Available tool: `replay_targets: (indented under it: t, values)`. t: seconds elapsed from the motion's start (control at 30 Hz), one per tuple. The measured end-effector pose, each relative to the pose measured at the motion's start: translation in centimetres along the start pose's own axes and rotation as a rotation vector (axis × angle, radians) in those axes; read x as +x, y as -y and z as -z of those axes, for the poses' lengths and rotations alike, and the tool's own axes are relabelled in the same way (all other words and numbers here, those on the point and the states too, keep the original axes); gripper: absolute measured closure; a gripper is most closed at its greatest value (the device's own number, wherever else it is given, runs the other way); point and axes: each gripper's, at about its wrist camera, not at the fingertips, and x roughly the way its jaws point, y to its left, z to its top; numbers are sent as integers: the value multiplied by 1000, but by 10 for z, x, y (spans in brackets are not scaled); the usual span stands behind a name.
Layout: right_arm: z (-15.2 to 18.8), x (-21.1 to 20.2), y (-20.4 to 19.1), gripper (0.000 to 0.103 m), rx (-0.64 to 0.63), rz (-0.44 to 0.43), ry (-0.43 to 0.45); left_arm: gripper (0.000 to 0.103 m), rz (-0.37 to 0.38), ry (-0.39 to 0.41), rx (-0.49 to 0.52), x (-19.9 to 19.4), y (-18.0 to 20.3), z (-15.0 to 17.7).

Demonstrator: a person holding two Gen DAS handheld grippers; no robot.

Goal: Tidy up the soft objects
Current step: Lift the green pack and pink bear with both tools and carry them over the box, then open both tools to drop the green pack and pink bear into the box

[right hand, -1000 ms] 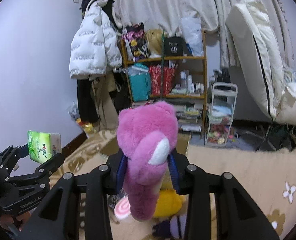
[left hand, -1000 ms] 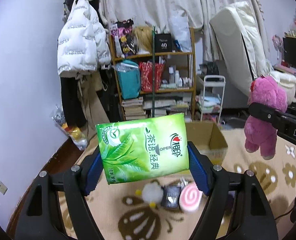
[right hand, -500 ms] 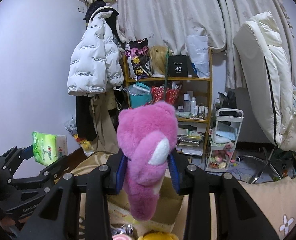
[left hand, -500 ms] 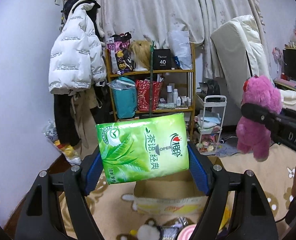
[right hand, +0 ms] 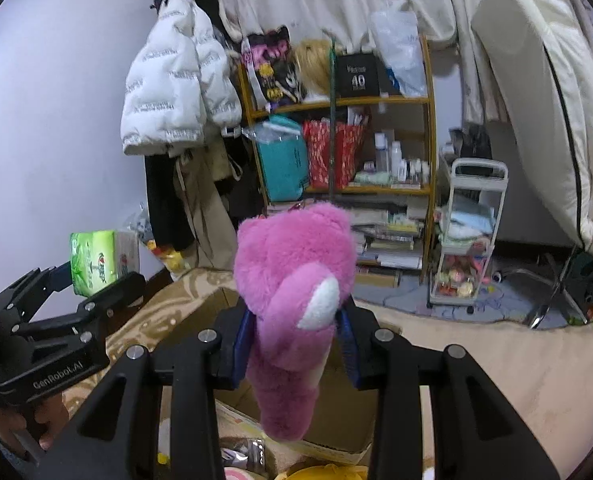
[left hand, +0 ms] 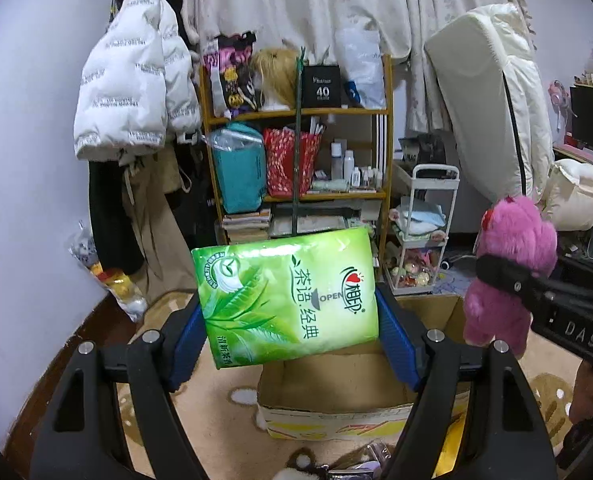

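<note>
My left gripper is shut on a green tissue pack and holds it in the air above the near edge of an open cardboard box. My right gripper is shut on a pink plush bear, held above the same box. In the left wrist view the bear hangs at the right, over the box's right side. In the right wrist view the tissue pack shows at the left in the left gripper.
The box stands on a beige patterned rug. Several small soft toys lie in front of the box. A wooden shelf, a white cart, hanging coats and a leaning mattress stand behind.
Both grippers have moved forward toward the box with their loads. The box now lies under the tissue pack and the bear, and the loose toys have slid to the bottom edge.
</note>
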Motion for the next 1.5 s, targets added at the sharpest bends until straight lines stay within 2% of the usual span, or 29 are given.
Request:
replay_targets:
  t: [0.3, 0.5, 0.67, 0.83, 0.97, 1.5]
  values:
    - [21, 37, 22, 63, 59, -22, -94, 27, 19, -71, -8, 33, 6, 21]
    - [27, 46, 26, 63, 38, -21, -114, 26, 40, -96, -2, 41, 14, 29]
    - [31, 53, 31, 63, 85, -53, -151, 26, 43, -123, 5, 49, 19, 35]
    - [36, 59, 30, 63, 71, -60, -172, 26, 46, -178, -9, 59, 20, 41]
    - [36, 60, 31, 63, 78, -64, -177, 26, 58, -222, -16, 67, 19, 46]
    - [38, 56, 35, 61, 93, -98, -159, 26, 72, -262, -6, 73, 23, 49]
